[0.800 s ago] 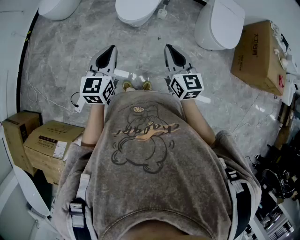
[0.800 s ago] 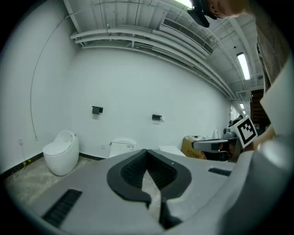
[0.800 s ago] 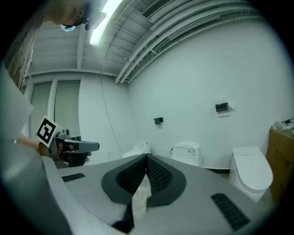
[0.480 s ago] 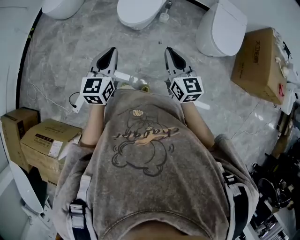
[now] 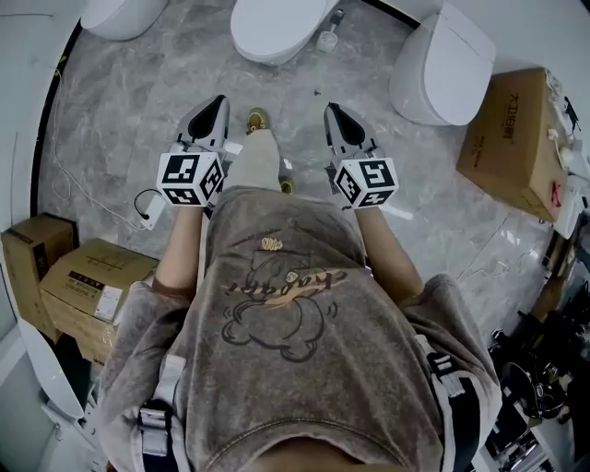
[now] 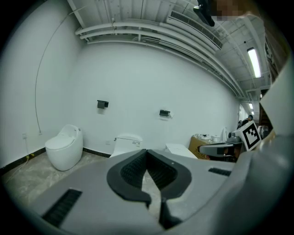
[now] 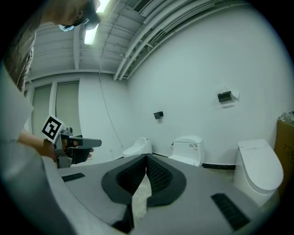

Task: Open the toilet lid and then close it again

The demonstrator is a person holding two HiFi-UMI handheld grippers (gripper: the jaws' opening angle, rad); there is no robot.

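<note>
both my left gripper (image 5: 218,100) and right gripper (image 5: 330,94) are clenched on nothing, held out before my chest, so the task isn't begun (opening and closing both remain). bare floor (image 5: 138,101) runs ahead to the toilet (image 5: 267,53), its lid (image 5: 274,20) down, with another toilet (image 5: 441,60) and a cardboard box (image 5: 516,124) crowding the right.
</note>
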